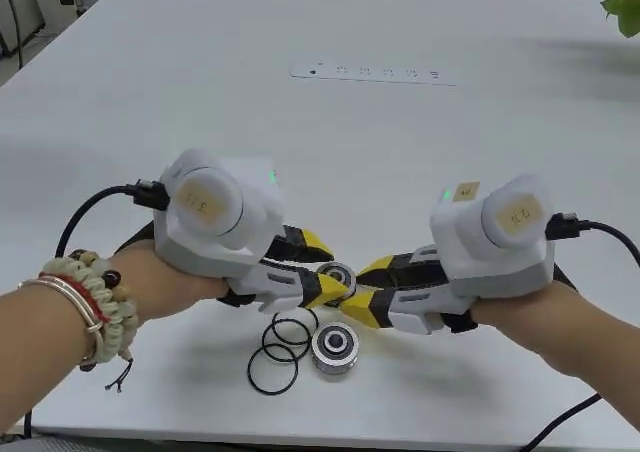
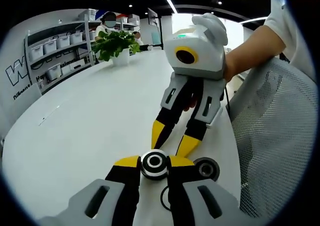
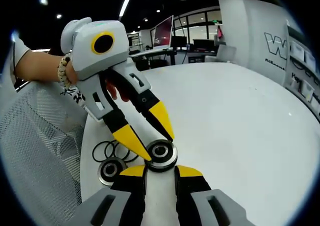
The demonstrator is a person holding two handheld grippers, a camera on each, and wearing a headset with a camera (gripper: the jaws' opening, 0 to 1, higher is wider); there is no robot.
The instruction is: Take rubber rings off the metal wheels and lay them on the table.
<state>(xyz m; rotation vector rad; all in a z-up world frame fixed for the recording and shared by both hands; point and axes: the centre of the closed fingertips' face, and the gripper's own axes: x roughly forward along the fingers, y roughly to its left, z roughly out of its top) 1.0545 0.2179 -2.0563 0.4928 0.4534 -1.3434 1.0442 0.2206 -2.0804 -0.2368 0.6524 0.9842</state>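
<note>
Where the table (image 1: 420,142) nears its front edge, the left gripper (image 2: 154,162) is clamped across a wheel (image 1: 336,275) held just off the surface. The right gripper (image 3: 161,172) has its jaws slightly apart at the rim, grip unclear. A second wheel (image 1: 334,346) and loose rings (image 1: 249,370) lie beneath. The wheel looks hard, smooth and weighty. Its ring (image 3: 161,142), thin and stretchy, probably peels best hooked at the rim.

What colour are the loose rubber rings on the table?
Black; the thin round rubber rings show best in the head view.
</note>
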